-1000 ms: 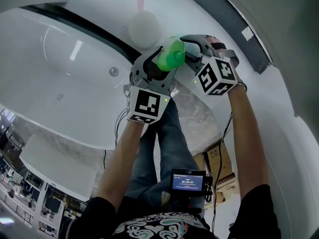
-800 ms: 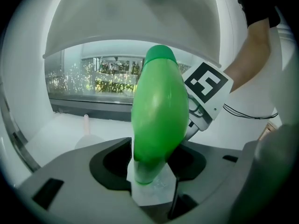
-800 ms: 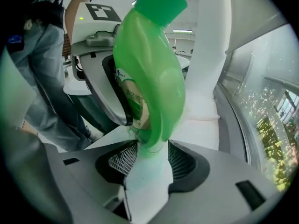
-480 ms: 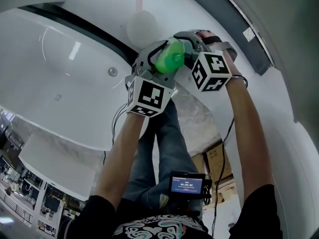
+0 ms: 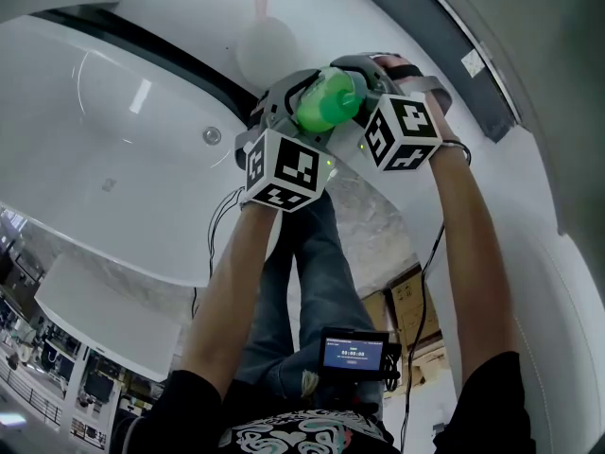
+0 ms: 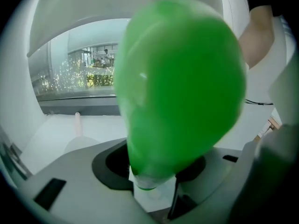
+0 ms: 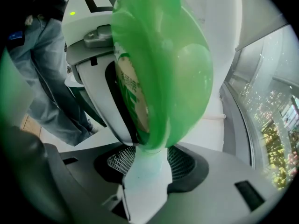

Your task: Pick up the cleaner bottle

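The cleaner bottle point(image 5: 329, 105) is clear of every surface. It is carried in the air in front of the person, above the white rim beside the bathtub point(image 5: 123, 130), and both claws converge on it. The left claw point(image 5: 301, 91) is closed on the bottle. In the right gripper view, one left finger point(image 7: 100, 101) lies flat against the labelled face of the green body point(image 7: 173, 64). In the left gripper view the bottle fills the space between the jaws. The right claw point(image 5: 357, 81) stands at its widest. Its jaws have just been opening, and the bottle is still between them, but no pad of that claw presses on it. The load is therefore judged to rest on the left claw alone. The governing relation is that the bottle lies directly ahead of both claws and close to each palm. Its long axis appears to run roughly along the direction in which the claws point. Which end carries the cap cannot be determined. The next move is judged to require the right claw to back straight off along that axis, so that neither open jaw drags on the body. The left claw is the nearer and the bearing one. Both forearms are stretched forward and angled towards each other. Both claws are pitched downward, with their marker cubes facing the head camera.
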Motion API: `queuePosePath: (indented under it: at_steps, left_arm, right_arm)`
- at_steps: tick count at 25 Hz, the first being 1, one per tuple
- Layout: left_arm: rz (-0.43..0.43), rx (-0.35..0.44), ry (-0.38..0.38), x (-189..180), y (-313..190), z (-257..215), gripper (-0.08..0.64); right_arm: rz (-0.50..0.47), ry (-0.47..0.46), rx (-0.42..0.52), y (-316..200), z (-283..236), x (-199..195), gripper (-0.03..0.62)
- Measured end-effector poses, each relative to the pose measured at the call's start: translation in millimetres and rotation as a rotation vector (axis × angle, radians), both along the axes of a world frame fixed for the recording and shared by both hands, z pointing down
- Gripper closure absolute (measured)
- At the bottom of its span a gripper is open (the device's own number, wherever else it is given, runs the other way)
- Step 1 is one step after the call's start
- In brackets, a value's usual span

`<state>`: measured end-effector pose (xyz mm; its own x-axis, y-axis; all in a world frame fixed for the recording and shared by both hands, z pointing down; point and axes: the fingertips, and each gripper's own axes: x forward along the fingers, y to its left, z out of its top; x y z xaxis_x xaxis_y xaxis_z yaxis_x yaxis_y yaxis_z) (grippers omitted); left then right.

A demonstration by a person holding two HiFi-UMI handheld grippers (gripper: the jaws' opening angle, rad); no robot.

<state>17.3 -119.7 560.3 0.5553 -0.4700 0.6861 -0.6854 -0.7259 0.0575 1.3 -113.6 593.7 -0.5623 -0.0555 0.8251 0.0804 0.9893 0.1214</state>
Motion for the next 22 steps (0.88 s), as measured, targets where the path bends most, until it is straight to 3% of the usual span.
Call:
queuePosePath:
  at_steps: [5,8,11,15,18,22]
  left_arm:
    - [-0.006,-0.054,0.057,1,-4,-1,0.356]
    - [-0.068,-0.139,0.134,-6,-14,-1,0.356]
    - [-0.148,-0.246,0.243,-14,-28,-1,0.357]
    - [-0.152,-0.332,0.318,-16,-35,-4,0.357]
    - [-0.155,-0.376,0.374,-18,-38,-7,0.359]
    - [-0.167,-0.447,0.457,-20,-39,-10,0.360]
  right_arm:
    - [0.021,0.015,-0.021,-3,-4,4,0.368]
    - [0.065,-0.008,-0.055,-8,-7,8,0.413]
    - [0.139,-0.062,-0.072,-16,-12,10,0.509]
    - [0.223,-0.117,-0.105,-17,-17,11,0.509]
    - [0.287,-0.156,-0.186,-16,-18,11,0.509]
    - [0.400,-0.241,-0.377,-12,-21,13,0.509]
